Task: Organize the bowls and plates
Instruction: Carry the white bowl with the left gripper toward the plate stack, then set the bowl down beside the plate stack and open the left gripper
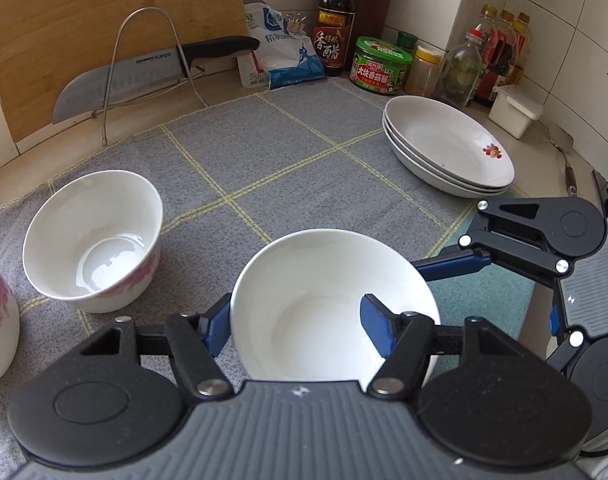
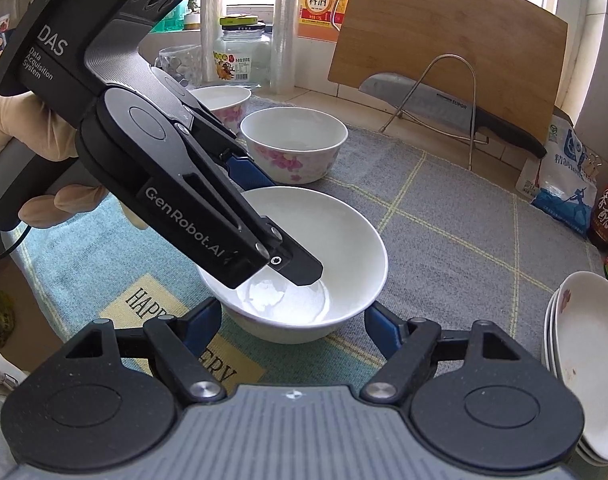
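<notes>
Landmark: the plain white ceramic bowl [image 1: 332, 304] on the grey checked cloth [image 1: 263, 152]. My left gripper [image 1: 299, 328] straddles its near rim, one blue finger outside the left wall, the other inside the bowl; the gap looks wider than the wall, so I judge it not clamped yet. My right gripper [image 2: 291, 326] hangs just beside the same bowl on the near side, claws spread wide, holding nothing. Plates look done: three shallow white plates with a red flower print [image 1: 448, 148] sit stacked well right of the bowl. Bowls are left: a white bowl with pink flowers [image 1: 93, 240] stands separate to its left, and a second pink-flowered bowl [image 2: 223, 106] just beyond that one, also loose. So I judge roughly half done, with nesting the three bowls remaining.
</notes>
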`<state>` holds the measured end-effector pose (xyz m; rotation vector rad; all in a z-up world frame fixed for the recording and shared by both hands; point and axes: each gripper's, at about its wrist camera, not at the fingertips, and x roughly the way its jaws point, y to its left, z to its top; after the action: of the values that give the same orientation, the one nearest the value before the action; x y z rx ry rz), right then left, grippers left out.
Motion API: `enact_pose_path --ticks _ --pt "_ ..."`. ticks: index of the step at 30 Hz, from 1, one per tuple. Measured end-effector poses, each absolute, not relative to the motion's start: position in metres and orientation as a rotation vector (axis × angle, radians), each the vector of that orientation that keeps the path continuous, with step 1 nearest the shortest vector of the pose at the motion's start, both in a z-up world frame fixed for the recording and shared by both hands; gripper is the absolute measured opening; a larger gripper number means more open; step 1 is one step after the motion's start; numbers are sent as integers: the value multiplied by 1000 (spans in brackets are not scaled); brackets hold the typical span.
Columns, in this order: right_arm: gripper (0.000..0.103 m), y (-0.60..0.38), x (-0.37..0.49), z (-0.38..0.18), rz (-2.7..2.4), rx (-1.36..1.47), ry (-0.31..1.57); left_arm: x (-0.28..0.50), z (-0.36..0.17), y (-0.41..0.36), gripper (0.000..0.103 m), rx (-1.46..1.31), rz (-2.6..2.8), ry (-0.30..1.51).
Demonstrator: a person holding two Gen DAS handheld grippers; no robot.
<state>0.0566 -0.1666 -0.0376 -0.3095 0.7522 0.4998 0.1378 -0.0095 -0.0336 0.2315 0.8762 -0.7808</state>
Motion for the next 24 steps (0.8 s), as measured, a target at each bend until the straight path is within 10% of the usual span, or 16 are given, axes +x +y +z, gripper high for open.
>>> enact_pose_path --ticks 5,24 --pt "103 -167 54 -33 517 -288 725 132 -31 -9 86 239 -760 833" --pt "103 -182 62 -12 484 -248 713 114 -23 38 97 29 -461 782"
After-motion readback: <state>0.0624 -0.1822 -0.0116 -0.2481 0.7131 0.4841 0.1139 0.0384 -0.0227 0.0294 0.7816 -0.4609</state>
